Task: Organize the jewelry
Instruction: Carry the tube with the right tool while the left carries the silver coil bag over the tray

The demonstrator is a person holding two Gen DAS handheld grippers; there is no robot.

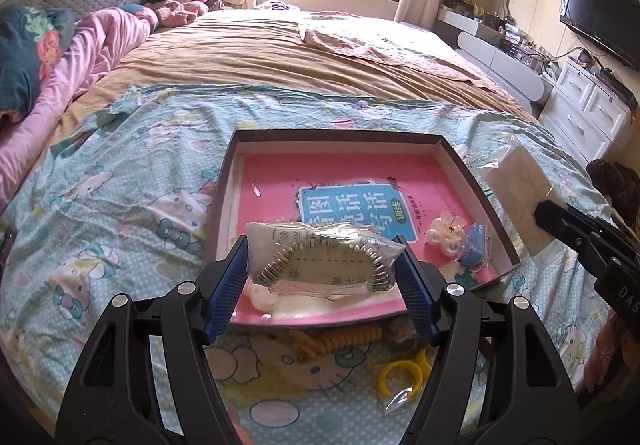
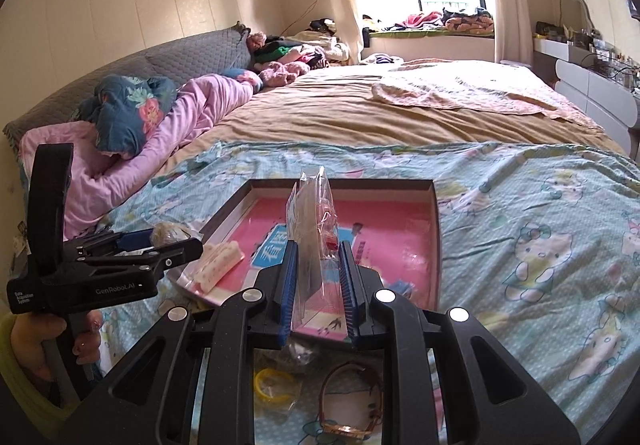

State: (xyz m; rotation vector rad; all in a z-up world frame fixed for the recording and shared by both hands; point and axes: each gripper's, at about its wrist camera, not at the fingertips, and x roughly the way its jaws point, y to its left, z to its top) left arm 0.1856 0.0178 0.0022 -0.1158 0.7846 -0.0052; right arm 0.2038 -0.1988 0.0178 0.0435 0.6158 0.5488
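Above the tray [image 1: 224,181], my left gripper [image 1: 322,265], half open, is clamping a bagged bracelet [image 1: 324,259]; my right gripper [image 2: 318,273], nearly closed, is pinching a thin packet [image 2: 314,221].

glossy plastic bag [image 1: 320,257], matt cardboard tray [image 1: 340,136]
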